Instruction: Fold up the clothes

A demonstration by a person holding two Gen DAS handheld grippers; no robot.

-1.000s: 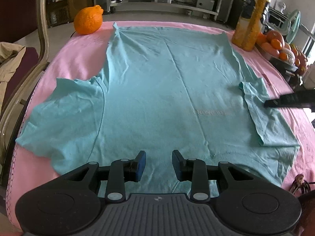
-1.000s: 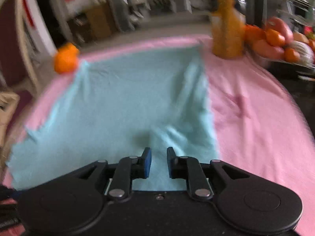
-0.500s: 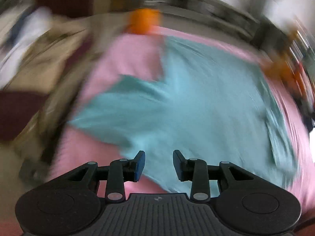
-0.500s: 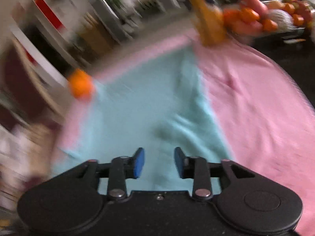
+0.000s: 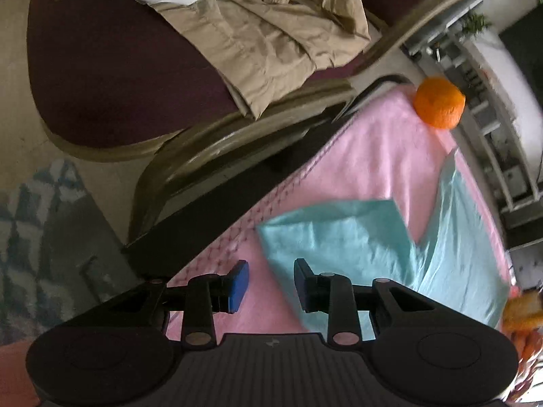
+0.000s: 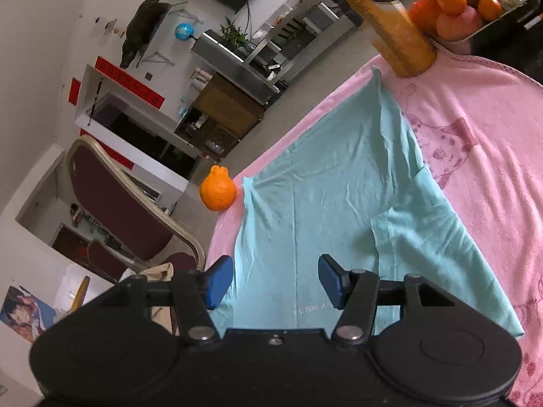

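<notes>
**Teal tee flat on the pink blanket, both grippers empty**

While the teal t-shirt [image 6: 325, 203] is spread flat on the pink blanket [image 6: 482, 156], its right sleeve is seen folded in over the body, and faint mirrored lettering is visible near the bottom of the right wrist view. From the left wrist view, the other sleeve [image 5: 339, 234] is laid out flat toward the blanket's stitched edge.

The left gripper [image 5: 270, 285] is held just above that sleeve's corner, jaws a little apart, nothing pinched between the blue pads; pink blanket and a bit of teal are seen through the gap. The right gripper [image 6: 275, 281] is held over the shirt's body with its jaws opening, and nothing is caught between them either.

Further out, an orange [image 6: 218, 193] is parked at the far corner of the blanket right by the shirt's hem, a juice bottle [image 6: 390, 23] and a fruit tray [image 6: 475, 3] are set at the opposite far corner, and a maroon chair [image 5: 112, 78] piled with beige clothes [image 5: 271, 44] is parked beside the table.
</notes>
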